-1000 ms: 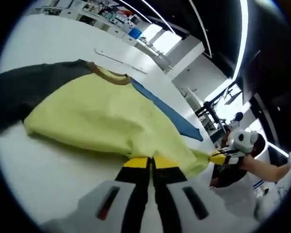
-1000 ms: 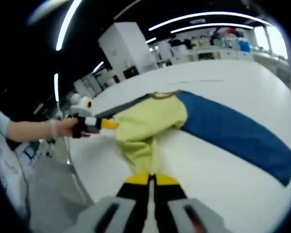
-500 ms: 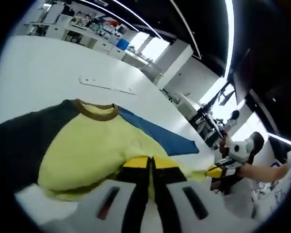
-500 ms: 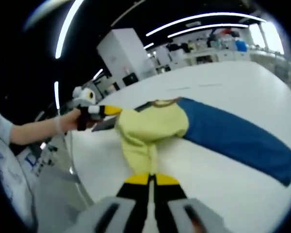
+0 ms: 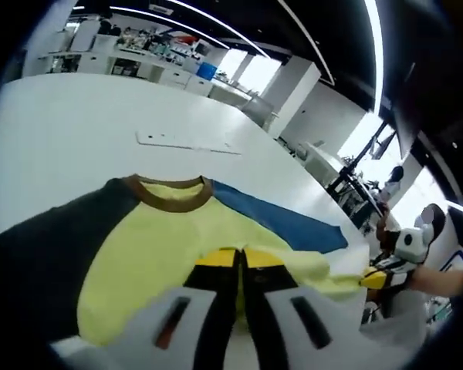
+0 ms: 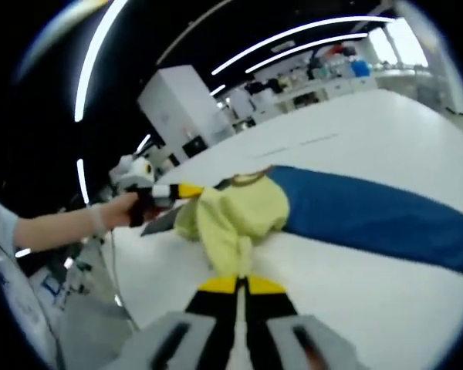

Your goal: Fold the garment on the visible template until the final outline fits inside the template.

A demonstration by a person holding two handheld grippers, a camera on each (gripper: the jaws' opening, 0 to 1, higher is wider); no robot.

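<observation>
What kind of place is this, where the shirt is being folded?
Probably a lab or open workshop, not a home. The shirt lies on a large white table; shelves and benches crowded with equipment stand at the far side, and long strip lights run across a dark ceiling.

Ceiling: dark, your long light strips (image 6: 301,35) cross upper frame.
Table: you face a broad white top (image 5: 69,116).
Cabinet: white block (image 6: 181,100), upper left.
Windows: bright panes (image 5: 247,69), upper centre.
</observation>
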